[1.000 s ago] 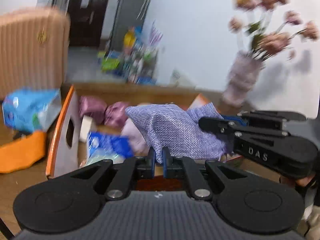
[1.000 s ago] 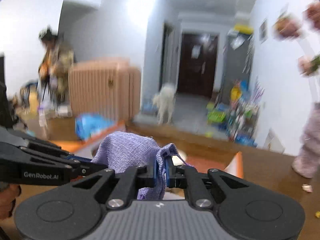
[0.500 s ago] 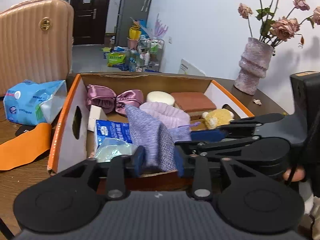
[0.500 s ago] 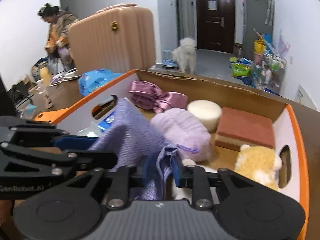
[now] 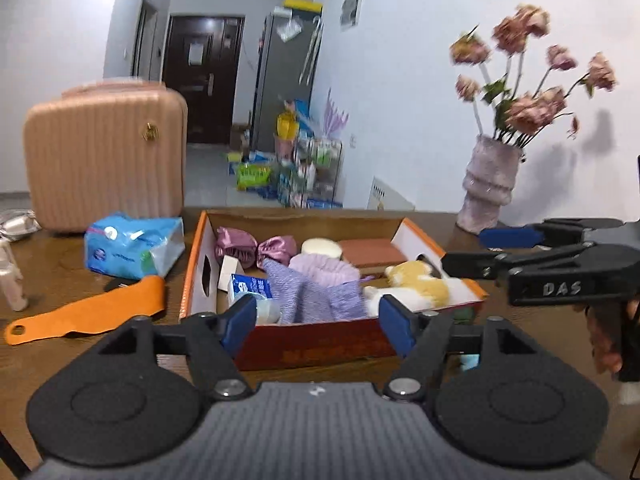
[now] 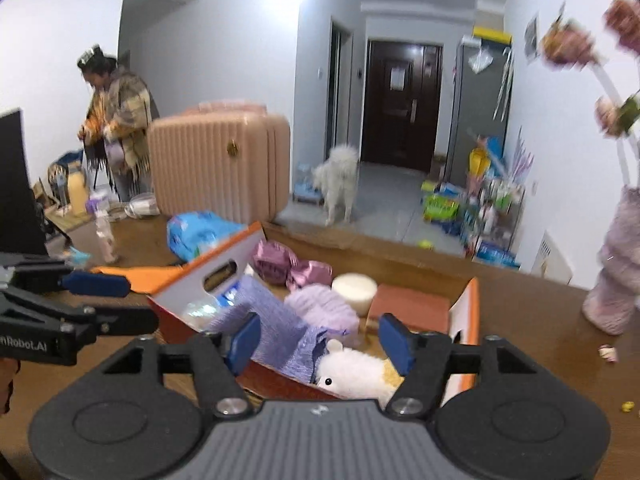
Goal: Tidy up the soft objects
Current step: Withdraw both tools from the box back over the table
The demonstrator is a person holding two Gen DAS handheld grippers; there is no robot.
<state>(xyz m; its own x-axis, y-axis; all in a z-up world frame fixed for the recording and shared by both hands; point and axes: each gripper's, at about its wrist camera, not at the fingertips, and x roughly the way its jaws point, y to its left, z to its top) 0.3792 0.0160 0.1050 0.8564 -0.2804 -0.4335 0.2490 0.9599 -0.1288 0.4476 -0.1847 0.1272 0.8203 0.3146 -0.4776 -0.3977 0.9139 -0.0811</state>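
- Only the right wrist view shows a person in a fringed jacket (image 6: 116,128) and a white fluffy dog (image 6: 338,178).
- A second ago both claws pinched the woven lavender cloth (image 5: 310,294); now it lies inside the orange-rimmed cardboard box (image 5: 192,268).
- The left gripper (image 5: 318,322) and the right gripper (image 6: 320,338) tilt downward, jaws opening, holding nothing.

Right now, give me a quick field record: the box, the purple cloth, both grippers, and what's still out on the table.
box: open cardboard box on the wooden table
purple cloth: lying in the box, at its near wall
left gripper: jaws opening, nothing between them
right gripper: jaws opening, clear of the cloth
outside box: blue tissue pack, orange strip
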